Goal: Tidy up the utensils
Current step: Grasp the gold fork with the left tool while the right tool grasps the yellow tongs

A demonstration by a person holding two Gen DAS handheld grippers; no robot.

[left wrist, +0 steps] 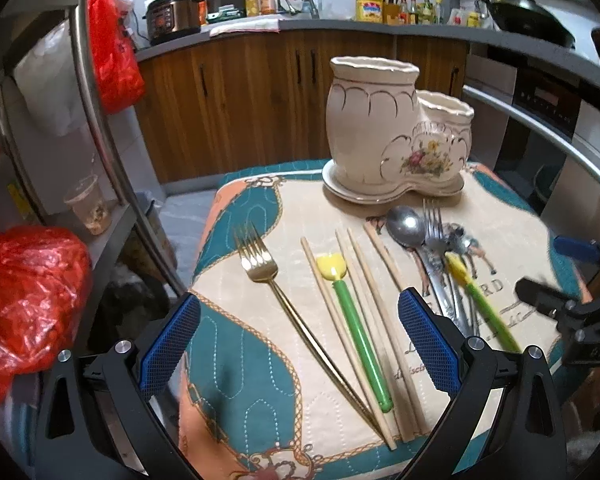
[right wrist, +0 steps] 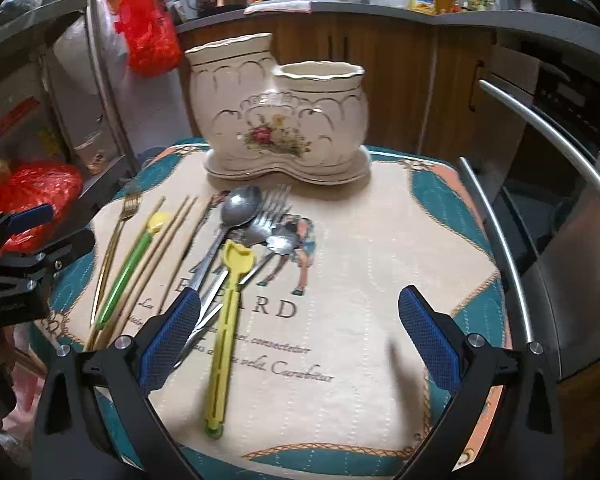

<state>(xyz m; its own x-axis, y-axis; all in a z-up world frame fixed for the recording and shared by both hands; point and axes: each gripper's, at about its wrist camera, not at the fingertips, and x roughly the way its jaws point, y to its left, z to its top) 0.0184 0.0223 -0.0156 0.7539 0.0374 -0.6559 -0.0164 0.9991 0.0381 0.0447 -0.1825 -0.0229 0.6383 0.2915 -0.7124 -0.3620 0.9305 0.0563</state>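
Observation:
A cream ceramic two-pot utensil holder (left wrist: pixel 396 136) (right wrist: pixel 280 120) stands at the back of the quilted mat (left wrist: pixel 260 360) (right wrist: pixel 380 240). In front lie a gold fork (left wrist: pixel 276 292) (right wrist: pixel 116 236), wooden chopsticks (left wrist: pixel 364 292) (right wrist: pixel 168 240), a green-handled yellow scoop (left wrist: pixel 356 320) (right wrist: pixel 136 256), a steel spoon (left wrist: pixel 408 228) (right wrist: pixel 236 208), a steel fork (left wrist: pixel 434 224) (right wrist: pixel 272 208) and a yellow utensil (left wrist: pixel 480 300) (right wrist: pixel 228 320). My left gripper (left wrist: pixel 300 344) is open and empty above the gold fork and chopsticks. My right gripper (right wrist: pixel 300 344) is open and empty above the mat's right part.
A metal rack (left wrist: pixel 100 120) with red plastic bags (left wrist: pixel 28 296) stands left of the mat. An oven with a steel handle bar (right wrist: pixel 540 160) is on the right. Wooden cabinets (left wrist: pixel 240 92) and a cluttered counter lie behind.

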